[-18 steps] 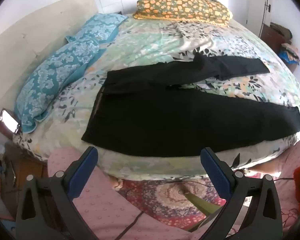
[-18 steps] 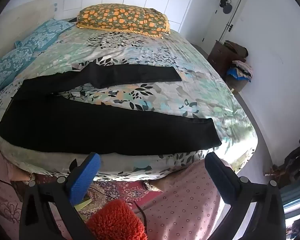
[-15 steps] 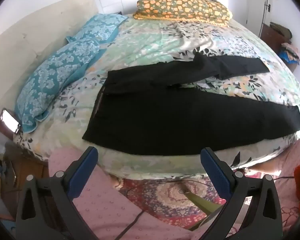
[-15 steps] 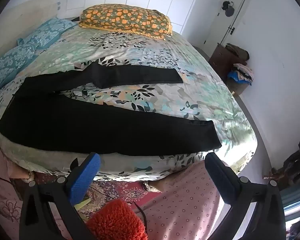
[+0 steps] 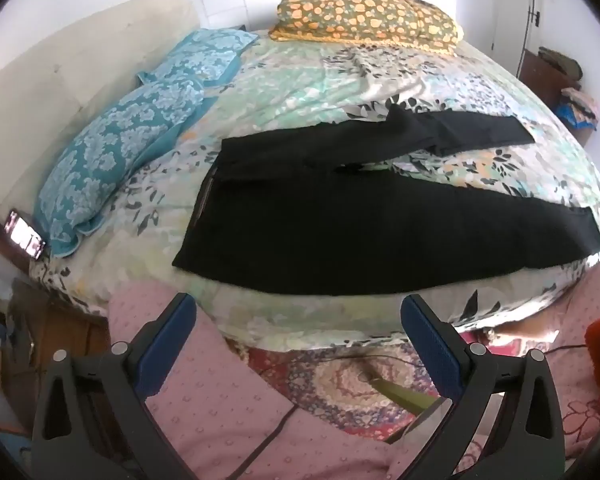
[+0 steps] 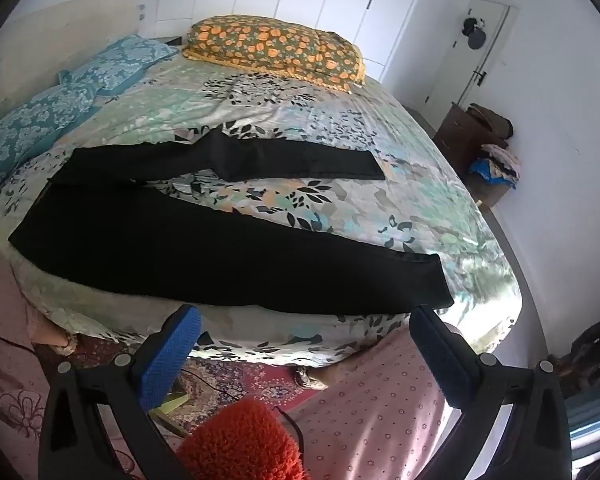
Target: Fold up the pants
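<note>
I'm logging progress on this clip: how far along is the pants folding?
Done: black pants lie spread flat on the bed, legs apart. In hand: nothing; left gripper and right gripper hang short of the bed, jaws open. Left: every fold.

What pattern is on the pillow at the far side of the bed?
Orange flowers on an olive-green ground, on the pillow; clearest in the right wrist view.
</note>
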`<state>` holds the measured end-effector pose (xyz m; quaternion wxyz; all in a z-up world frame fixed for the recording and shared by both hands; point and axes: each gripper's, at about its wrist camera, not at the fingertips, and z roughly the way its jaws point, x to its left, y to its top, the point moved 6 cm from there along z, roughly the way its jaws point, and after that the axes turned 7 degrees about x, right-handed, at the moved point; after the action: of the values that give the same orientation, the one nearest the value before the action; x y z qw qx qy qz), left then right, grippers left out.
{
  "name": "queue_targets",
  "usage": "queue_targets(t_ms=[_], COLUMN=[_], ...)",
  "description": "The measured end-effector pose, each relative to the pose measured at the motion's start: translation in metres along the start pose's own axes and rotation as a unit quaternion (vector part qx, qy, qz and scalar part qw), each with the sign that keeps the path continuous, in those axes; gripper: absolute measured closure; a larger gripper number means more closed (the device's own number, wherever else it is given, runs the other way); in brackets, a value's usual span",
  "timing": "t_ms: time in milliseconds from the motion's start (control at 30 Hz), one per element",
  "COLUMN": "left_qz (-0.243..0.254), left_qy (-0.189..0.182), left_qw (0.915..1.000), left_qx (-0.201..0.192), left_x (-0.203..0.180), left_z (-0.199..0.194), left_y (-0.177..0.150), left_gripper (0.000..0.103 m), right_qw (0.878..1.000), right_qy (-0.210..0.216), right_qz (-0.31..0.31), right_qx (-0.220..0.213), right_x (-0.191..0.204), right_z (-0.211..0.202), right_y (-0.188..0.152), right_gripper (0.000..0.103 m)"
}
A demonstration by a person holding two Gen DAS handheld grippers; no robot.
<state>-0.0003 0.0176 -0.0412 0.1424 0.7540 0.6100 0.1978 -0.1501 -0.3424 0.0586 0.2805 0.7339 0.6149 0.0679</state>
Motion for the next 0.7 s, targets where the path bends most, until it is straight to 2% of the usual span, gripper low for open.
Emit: queue_targets(t_ms=[367,700], left_qz=[0.019,0.014], left_qy=[0.006,0.006], left_qw=[0.9997,0.9998], left_qx=[-0.012,-0.015], left_x=[-0.003,0.003], left_z=[-0.008,-0.012], left_y=[-0.002,-0.003], left_gripper=[0.001,0.001], right_qw=[1.0,1.0], right_qy=[0.007,0.006], right_qz=[-0.008,-0.011], right_qx=[-0.003,-0.01], right_x=[0.006,0.007], right_z=[-0.004,-0.008], right_y=[-0.003,-0.004], right_gripper=[0.0,0.0])
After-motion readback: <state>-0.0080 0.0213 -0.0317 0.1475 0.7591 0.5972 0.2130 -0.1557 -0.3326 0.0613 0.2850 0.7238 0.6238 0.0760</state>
